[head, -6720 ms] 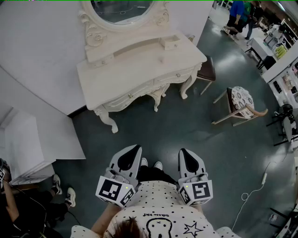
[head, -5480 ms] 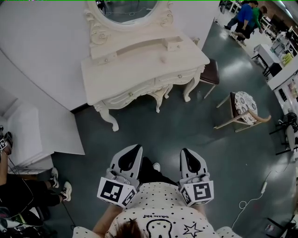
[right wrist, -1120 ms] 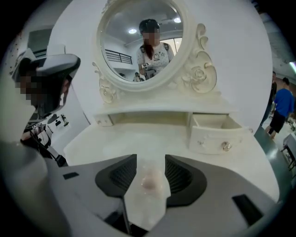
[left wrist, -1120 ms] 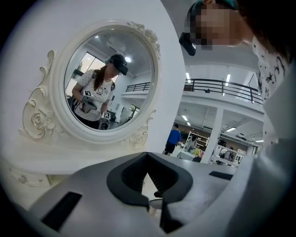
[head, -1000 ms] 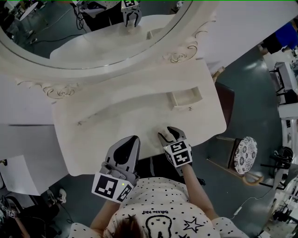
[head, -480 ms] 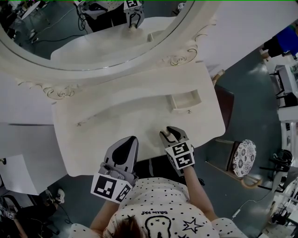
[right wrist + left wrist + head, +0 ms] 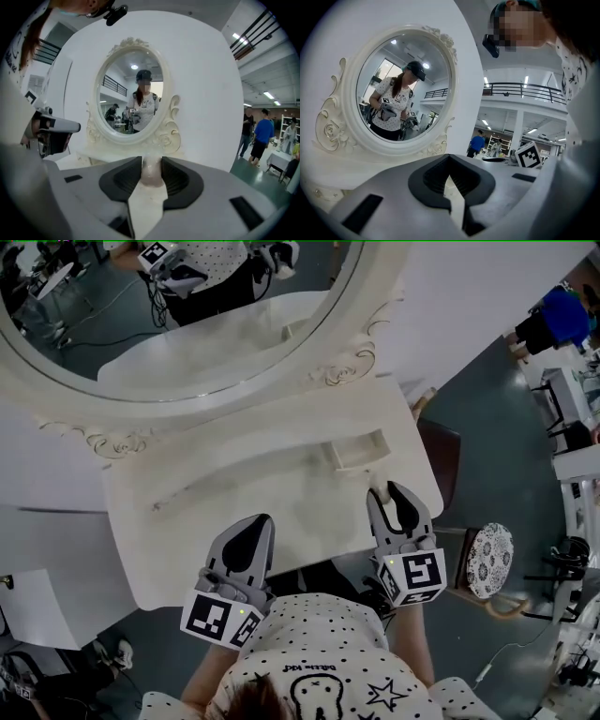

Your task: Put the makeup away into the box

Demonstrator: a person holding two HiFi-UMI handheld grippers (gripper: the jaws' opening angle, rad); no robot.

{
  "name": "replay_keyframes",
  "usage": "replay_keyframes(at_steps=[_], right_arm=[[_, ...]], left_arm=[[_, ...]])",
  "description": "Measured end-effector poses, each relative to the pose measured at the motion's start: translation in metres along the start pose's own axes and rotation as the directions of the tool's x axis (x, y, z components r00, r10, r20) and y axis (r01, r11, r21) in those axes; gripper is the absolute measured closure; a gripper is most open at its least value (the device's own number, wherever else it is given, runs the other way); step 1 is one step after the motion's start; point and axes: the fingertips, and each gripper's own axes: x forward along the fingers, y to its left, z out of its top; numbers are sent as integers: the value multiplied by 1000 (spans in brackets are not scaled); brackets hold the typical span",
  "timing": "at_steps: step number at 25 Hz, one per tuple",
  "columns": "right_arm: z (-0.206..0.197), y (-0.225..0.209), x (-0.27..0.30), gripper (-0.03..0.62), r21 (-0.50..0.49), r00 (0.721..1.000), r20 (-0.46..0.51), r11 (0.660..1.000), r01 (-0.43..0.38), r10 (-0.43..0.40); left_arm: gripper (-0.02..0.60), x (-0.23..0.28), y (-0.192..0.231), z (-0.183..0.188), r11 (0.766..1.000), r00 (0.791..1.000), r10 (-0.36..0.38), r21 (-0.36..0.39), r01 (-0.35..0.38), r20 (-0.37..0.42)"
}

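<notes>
Right gripper (image 7: 394, 498) has just been closing and now pinches a pale makeup piece (image 7: 151, 173), held above the dressing table (image 7: 234, 512) near the open drawer box (image 7: 361, 448). The piece isn't boxed yet; what remains is likely dropping it in. Left gripper (image 7: 246, 538) is pressed together, empty.

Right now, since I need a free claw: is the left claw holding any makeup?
No, in the left gripper view the grey left claw has its black-padded jaws together with nothing between them.

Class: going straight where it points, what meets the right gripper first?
Probably the cream carved frame under the oval mirror; depth unclear. The right gripper has just been closing its jaws on a small pale item.
</notes>
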Motion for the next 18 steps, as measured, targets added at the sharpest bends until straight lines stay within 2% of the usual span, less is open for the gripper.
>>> replay_keyframes(at_steps=[3, 10, 14, 18], right_arm=[[13, -15, -18, 453, 29, 997, 51, 998, 52, -53], [16, -40, -37, 453, 75, 986, 93, 988, 135, -142], [22, -49, -31, 453, 47, 985, 98, 990, 135, -139], [29, -57, -11, 453, -26, 988, 105, 993, 118, -115]], left_arm=[[586, 2, -2, 7, 1000, 1000, -6, 13, 6, 17], [586, 4, 0, 14, 999, 999, 4, 32, -6, 41], [586, 4, 3, 15, 999, 999, 19, 30, -20, 44], [586, 6, 8, 17, 999, 998, 37, 27, -38, 49]])
